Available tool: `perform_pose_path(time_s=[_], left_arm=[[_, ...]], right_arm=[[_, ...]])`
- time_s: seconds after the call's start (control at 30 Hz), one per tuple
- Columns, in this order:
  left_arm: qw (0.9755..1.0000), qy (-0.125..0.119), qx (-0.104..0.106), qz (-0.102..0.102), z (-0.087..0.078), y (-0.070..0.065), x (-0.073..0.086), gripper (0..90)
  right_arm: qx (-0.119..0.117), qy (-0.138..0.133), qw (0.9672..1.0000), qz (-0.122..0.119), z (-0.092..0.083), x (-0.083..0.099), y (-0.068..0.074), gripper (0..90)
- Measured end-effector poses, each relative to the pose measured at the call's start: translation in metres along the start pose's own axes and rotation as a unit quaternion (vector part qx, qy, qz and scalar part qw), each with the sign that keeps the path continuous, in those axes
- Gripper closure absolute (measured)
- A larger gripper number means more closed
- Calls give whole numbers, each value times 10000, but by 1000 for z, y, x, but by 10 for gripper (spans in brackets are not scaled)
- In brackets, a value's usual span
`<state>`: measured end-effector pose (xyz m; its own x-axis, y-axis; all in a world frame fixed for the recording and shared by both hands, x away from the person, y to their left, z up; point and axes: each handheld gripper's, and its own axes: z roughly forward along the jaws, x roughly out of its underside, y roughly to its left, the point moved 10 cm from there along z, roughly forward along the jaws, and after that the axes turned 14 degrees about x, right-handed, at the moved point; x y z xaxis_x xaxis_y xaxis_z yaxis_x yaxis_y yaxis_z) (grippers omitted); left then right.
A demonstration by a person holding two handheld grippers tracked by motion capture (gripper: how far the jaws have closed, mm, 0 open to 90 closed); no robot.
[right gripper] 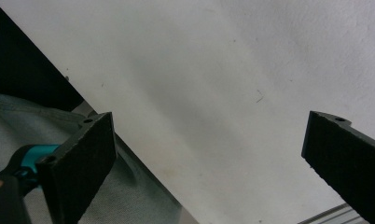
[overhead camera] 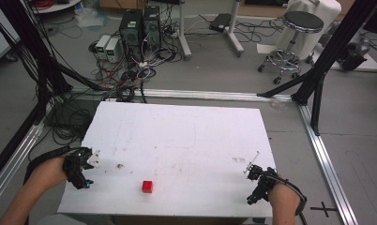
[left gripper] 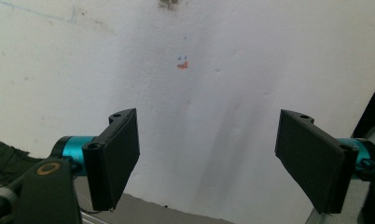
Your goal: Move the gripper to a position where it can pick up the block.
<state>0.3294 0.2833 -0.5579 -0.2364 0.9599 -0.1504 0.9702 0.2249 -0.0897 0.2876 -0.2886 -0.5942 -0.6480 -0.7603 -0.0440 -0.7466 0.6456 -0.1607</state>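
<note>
A small red cube [overhead camera: 147, 186] sits on the white table [overhead camera: 186, 136] near its near edge, left of centre — well apart from both grippers. The left gripper [overhead camera: 83, 168] hovers at the near-left corner, jaws spread wide, nothing between them; the right gripper [overhead camera: 258, 183] at the near-right edge — likewise wide and empty

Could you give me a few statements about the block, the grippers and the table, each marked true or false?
1. The red block lies near the table's front edge. True.
2. The left gripper holds the block. False: its jaws stand wide open with nothing between them.
3. The right gripper is open. True.
4. The block sits beside the right gripper. False: it lies between the two, nearer the left.
5. A stool stands beyond the table. True.
</note>
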Motion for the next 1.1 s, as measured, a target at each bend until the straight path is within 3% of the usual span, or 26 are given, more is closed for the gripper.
perform_pose_path(time_s=[0.3,0.73,1.1], left_arm=[[9992,77,88,378,-4,3,-33,222],[9976,229,120,645,-4,4,-64,222],[9954,396,216,849,3,-5,-88,222]], right_arm=[[-34,-9,10000,12,-1,1,1,25],[-52,-73,9999,81,-3,3,1,25],[-68,-108,9999,70,-4,3,2,25]])
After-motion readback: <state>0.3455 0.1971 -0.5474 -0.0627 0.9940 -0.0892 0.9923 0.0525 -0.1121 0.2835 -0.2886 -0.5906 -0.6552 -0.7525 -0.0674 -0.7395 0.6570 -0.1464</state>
